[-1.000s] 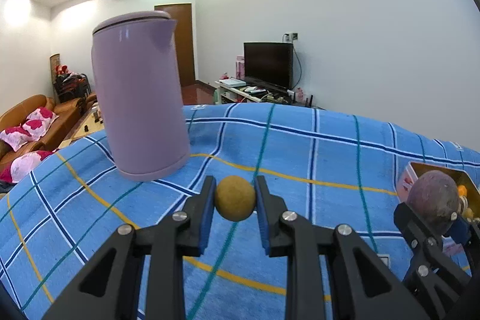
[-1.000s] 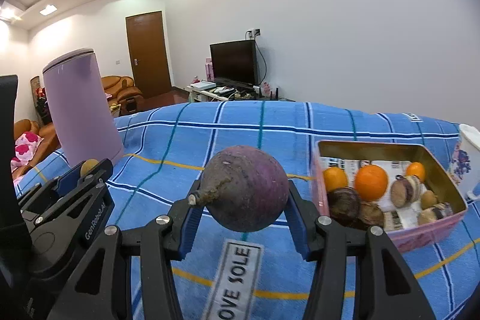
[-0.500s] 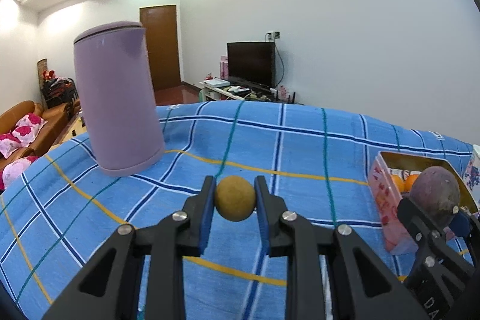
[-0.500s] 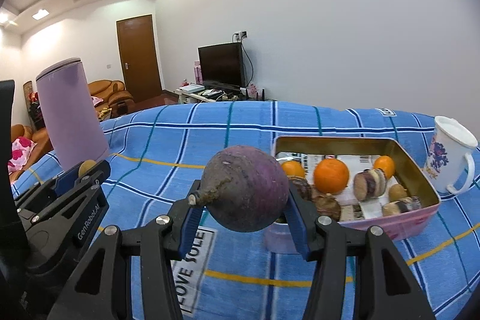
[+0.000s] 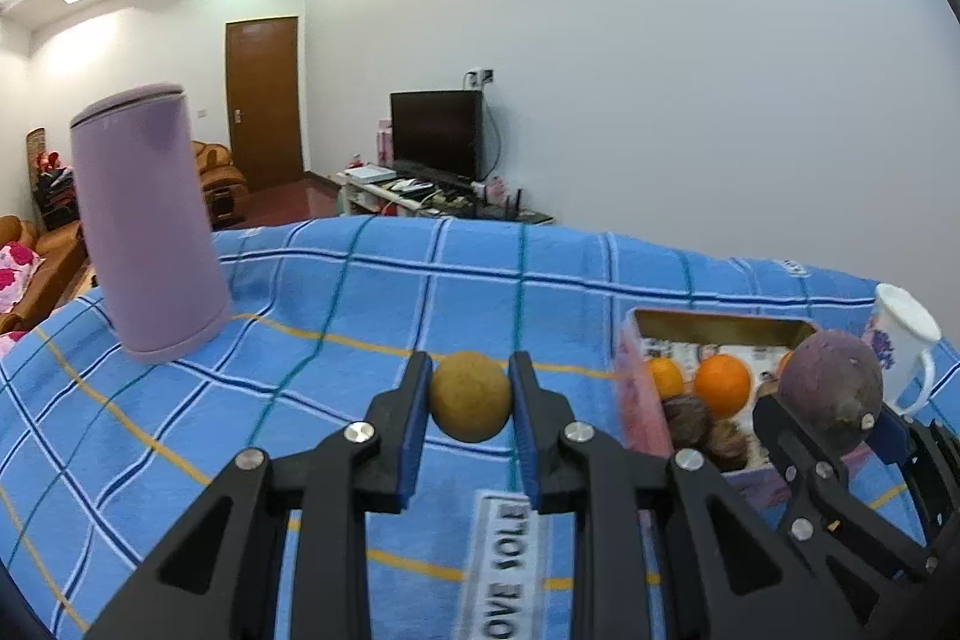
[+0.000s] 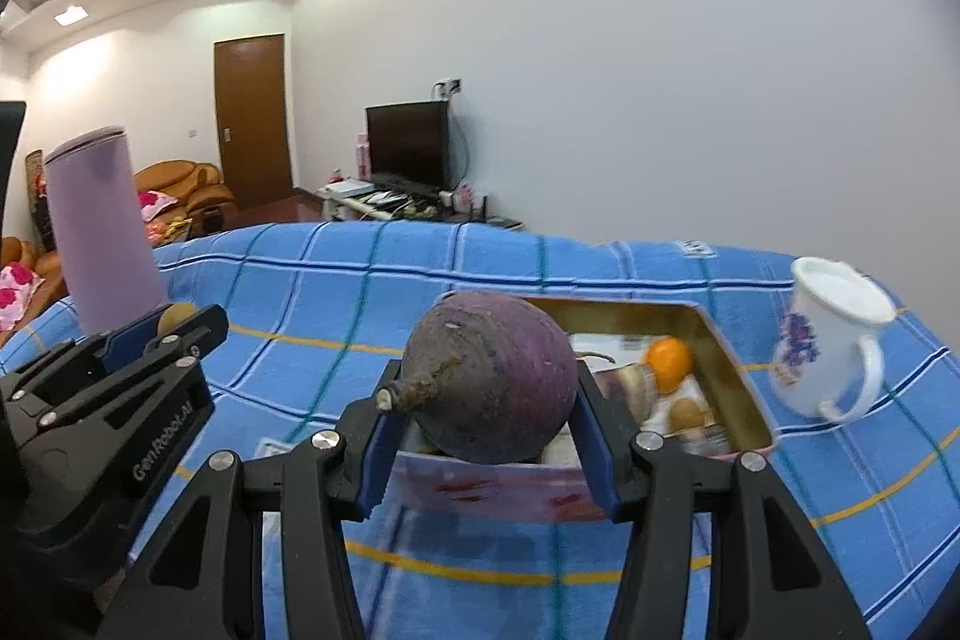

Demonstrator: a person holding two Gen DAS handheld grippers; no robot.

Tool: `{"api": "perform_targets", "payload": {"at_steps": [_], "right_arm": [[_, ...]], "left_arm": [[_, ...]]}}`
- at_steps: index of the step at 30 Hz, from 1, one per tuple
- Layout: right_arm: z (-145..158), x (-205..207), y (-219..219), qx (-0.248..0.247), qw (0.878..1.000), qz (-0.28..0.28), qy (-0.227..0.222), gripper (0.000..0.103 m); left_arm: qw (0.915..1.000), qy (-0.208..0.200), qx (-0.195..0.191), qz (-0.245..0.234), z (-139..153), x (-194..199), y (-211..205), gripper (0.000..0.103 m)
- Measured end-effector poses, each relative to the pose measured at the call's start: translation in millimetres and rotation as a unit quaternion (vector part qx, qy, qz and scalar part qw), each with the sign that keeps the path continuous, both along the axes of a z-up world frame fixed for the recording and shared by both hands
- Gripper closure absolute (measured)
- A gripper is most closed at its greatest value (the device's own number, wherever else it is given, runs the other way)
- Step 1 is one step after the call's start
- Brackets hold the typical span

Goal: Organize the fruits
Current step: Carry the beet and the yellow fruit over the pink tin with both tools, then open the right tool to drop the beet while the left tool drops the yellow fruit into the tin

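Note:
My left gripper (image 5: 470, 403) is shut on a small round tan fruit (image 5: 470, 402), held above the blue checked cloth. My right gripper (image 6: 489, 403) is shut on a large purple fruit (image 6: 489, 382) with a stub stem, just in front of the near rim of a pink tin (image 6: 744, 388). That tin (image 5: 639, 400) holds oranges (image 5: 723, 382) and several brown fruits. In the left wrist view the right gripper (image 5: 840, 415) with the purple fruit (image 5: 831, 388) shows at the right, over the tin. In the right wrist view the left gripper (image 6: 180, 319) appears at the left.
A tall lilac jug (image 5: 144, 226) stands on the cloth at the far left. A white flowered mug (image 6: 831, 334) sits right of the tin. A "LOVE SOLE" label (image 5: 501, 568) is sewn on the cloth. Beyond the table are a television, a door and sofas.
Both grippers have travelled rightwards across the cloth with their fruits. The jug has slid left in view, the tin has come close under the right gripper, and the mug has come into view.

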State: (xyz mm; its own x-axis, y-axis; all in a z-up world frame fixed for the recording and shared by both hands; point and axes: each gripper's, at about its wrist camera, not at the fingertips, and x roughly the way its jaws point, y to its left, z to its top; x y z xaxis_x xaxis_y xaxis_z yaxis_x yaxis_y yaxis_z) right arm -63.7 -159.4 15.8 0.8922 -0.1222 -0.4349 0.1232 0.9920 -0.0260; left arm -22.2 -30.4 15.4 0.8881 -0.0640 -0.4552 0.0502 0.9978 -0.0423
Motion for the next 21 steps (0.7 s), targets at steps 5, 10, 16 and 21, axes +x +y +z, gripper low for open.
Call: {"api": "perform_targets", "payload": {"at_steps": [5,10,16,21], "right_arm": [[5,0,-25,-0.005,1.0,-0.022,-0.01,0.049],[7,5,-50,-0.009,0.999,-0.044,-0.007,0.049],[2,21,-80,-0.007,0.997,-0.074,0.012,0.049],[-3,36,-94,-0.005,0.996,-0.081,0.03,0.049]], "left_arm": [[0.9997,-0.012,-0.002,-0.021,9,2,-24,0.076],[0.9989,-0.019,0.0,-0.043,14,7,-51,0.076],[0.9975,-0.019,0.006,-0.067,14,17,-79,0.076],[0.9969,-0.012,0.01,-0.077,6,26,-95,0.076]]}}
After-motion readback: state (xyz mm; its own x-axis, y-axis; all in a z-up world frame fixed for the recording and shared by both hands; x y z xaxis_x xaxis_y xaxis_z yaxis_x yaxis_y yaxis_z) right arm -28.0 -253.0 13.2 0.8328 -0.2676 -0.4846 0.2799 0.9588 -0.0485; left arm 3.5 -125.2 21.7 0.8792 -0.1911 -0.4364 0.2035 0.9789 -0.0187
